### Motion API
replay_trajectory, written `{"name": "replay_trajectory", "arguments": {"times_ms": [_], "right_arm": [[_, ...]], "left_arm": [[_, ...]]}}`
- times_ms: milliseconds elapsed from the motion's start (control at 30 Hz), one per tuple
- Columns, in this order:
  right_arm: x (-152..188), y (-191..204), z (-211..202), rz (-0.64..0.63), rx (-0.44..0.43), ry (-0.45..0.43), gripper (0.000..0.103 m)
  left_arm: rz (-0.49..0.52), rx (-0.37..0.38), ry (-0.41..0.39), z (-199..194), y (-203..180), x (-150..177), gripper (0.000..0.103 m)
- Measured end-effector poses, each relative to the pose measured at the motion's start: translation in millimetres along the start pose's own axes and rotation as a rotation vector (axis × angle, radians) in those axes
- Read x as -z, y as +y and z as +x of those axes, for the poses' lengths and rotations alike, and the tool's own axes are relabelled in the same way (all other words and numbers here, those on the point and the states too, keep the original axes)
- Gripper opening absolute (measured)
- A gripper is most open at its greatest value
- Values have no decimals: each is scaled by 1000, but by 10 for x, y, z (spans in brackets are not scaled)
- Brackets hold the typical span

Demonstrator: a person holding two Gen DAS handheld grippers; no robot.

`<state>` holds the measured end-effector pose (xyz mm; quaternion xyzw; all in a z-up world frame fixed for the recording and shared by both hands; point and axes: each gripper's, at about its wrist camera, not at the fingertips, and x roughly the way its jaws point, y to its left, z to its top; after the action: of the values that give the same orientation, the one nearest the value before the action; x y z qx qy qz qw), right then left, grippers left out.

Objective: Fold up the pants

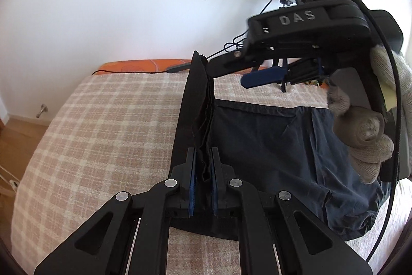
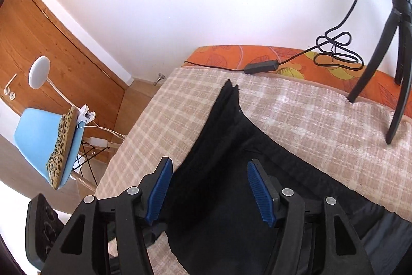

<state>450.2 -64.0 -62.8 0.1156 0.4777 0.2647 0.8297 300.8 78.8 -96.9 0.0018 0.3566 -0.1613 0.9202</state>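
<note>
On the checked blanket that covers the bed lie the dark pants. Most of the cloth is spread flat toward the right side of the blanket, and it looks wrinkled near the front edge. One part of the pants is pulled up off the blanket into a tall, thin fold that stands like a little tent.

The left claw is pinched tight on the bottom of that raised fold, with the black cloth squeezed between its blue pads. The right claw has its two fingers spread wide apart. The pants lie under the gap, and its blue pads do not press on the cloth, so it holds nothing. In the left view, one of its tips seems to touch the top of the raised fold, but that is hard to tell. A hand in a grey knit glove grips its handle.

Along the far edge of the bed runs an orange sheet with a leaf print. A black cable with a small box lies there. The black legs of a stand rest on the blanket near the far right corner. Off the left side of the bed stands a blue chair by a wooden door.
</note>
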Motion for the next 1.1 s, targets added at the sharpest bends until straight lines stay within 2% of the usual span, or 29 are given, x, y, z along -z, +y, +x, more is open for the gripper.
{"name": "replay_trajectory", "arguments": {"times_ms": [133,167,200,267,333,367,433,467,600,700,733,767,800,900,1100], "right_arm": [[-82,-6,185,17,44,34,64],[-92,-11,219,18,61,42,60],[-99,-7,255,18,75,44,41],[-96,-30,294,27,85,57,18],[-81,-68,295,39,79,61,7],[-65,-72,287,36,80,58,4],[-36,-67,267,26,93,51,3],[-23,-72,256,27,92,50,2],[-36,-76,228,34,89,46,2],[-47,-77,207,35,87,38,2],[-49,-82,195,36,86,36,2],[-49,-86,188,36,84,36,2],[-47,-88,181,35,83,35,2],[-28,-84,144,26,91,28,2],[-4,-100,-55,24,98,0,2]], "left_arm": [[34,7,7,-9,-71,10,8],[37,12,10,-12,-77,18,8],[43,12,10,-17,-91,28,8],[67,-4,7,-21,-123,51,8],[82,-32,7,-6,-124,70,10],[75,-29,9,-1,-109,77,15],[52,-39,18,12,-66,93,32],[44,-44,21,21,-47,102,44],[44,-47,35,51,-35,112,45],[66,-47,11,36,-66,104,45],[63,-41,4,25,-67,98,39],[55,-22,3,12,-70,91,22],[54,-13,5,5,-81,84,12],[75,2,3,-19,-142,76,8],[83,35,-12,-142,-296,26,7]]}}
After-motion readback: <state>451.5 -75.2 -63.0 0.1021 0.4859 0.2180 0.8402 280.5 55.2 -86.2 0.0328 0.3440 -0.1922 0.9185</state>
